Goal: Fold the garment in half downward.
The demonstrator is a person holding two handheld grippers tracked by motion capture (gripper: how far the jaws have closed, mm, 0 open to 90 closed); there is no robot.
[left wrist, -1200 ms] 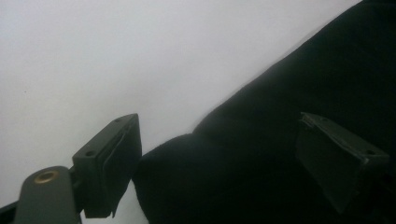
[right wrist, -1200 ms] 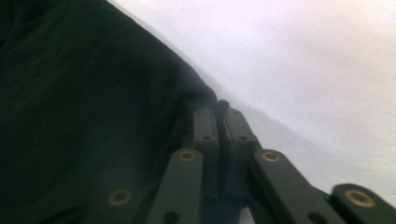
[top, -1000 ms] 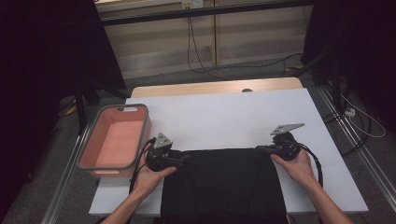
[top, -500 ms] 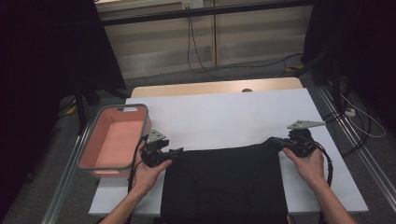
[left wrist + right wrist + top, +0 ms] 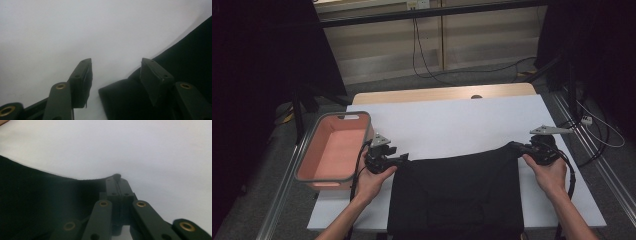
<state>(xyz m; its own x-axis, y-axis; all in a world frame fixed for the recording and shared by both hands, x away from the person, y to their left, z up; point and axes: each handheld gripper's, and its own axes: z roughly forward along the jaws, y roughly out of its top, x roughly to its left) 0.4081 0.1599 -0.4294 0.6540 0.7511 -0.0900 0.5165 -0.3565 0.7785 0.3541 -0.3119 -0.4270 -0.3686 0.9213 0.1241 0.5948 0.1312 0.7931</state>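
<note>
- High view: black cloth (image 5: 454,197), spread flat on the white table top (image 5: 462,125), occupying the 6 o'clock part of the table and reaching its near edge. Far edge of the cloth sags slightly between its two far corners.
- High view: left gripper (image 5: 404,158), held in the person's left hand (image 5: 373,181), at the cloth's far left corner, about 8 o'clock from the table's centre. Cable trails back along the forearm.
- High view: right gripper (image 5: 515,146), held in the right hand (image 5: 551,172), at the cloth's far right corner, about 4 o'clock from the table's centre. Grey three-cornered plate on top.
- High view: pink bin (image 5: 334,150), grey-rimmed, at 9 o'clock on the table's left edge, just beside the left gripper.
- Left gripper view: left gripper (image 5: 115,71) with jaws spread wide. A corner of the black cloth (image 5: 120,100) lies between them near their base, ungripped; one pad rests over the cloth, the other over bare table (image 5: 87,27).
- Right gripper view: right gripper (image 5: 117,179) with jaws pressed together, pinching the cloth's edge (image 5: 50,202) at its corner; white table (image 5: 140,147) beyond at 12 o'clock.
</note>
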